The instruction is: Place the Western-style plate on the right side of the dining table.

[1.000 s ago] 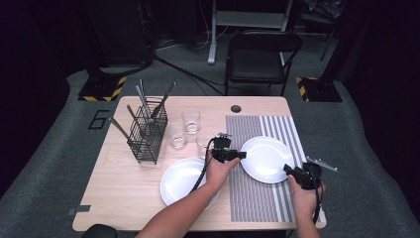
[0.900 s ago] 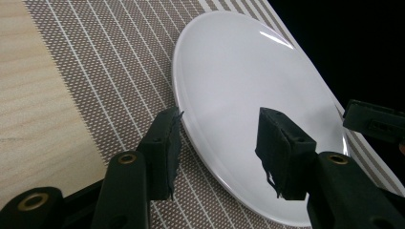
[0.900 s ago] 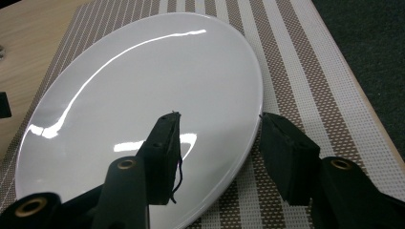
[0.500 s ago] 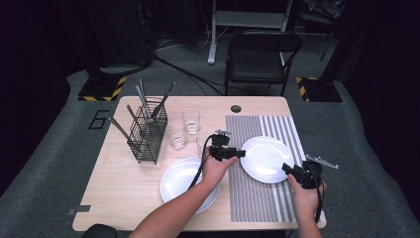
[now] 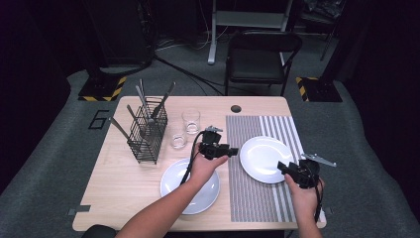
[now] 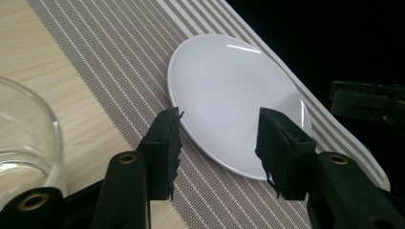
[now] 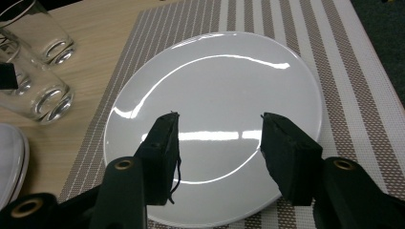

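1. High view: the white plate is lying flat on the striped placemat, between the left gripper at its left rim and the right gripper at its near right rim. Both grippers are hovering just off the plate, with nothing clamped. A second plate is resting on the bare wood beside the mat, under the left forearm, so any sideways sweep is best kept high enough to pass over it.

2. Left gripper view: the jaws are standing apart and empty, looking down at the plate's near edge. A drinking glass is sitting close on the left; I judge it the main hazard, so the hand is better moving straight than swinging that way.

3. Right gripper view: these jaws are likewise released, framing the plate's middle from above without touching. If the plate is meant to be gripped again, going for the rim rather than the flat centre looks wise. Two glasses are standing beyond the mat's corner.
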`<action>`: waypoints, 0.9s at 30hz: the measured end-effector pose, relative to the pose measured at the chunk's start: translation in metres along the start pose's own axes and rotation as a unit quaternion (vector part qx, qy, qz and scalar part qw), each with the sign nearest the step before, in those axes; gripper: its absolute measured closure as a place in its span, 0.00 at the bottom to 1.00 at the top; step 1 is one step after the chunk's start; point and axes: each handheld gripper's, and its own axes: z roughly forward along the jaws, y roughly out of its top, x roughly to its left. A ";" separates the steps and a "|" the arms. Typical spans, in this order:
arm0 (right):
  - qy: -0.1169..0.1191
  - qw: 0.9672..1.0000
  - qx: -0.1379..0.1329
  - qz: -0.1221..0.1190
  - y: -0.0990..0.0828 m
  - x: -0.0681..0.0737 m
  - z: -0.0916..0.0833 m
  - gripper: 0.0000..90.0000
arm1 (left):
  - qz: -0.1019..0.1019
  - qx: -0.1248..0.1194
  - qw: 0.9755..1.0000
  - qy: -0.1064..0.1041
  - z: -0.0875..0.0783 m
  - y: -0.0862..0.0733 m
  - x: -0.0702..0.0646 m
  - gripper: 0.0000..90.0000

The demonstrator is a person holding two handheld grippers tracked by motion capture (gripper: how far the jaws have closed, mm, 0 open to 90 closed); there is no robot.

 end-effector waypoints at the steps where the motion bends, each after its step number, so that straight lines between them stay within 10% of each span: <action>1: 0.001 1.000 0.000 -0.005 0.000 0.002 0.000 0.52 | 0.001 -0.001 1.000 0.000 -0.003 0.000 0.001 0.56; 27: 0.077 0.993 0.016 -0.083 0.013 0.056 0.009 0.52 | 0.032 -0.006 0.999 0.022 -0.069 -0.025 0.022 0.59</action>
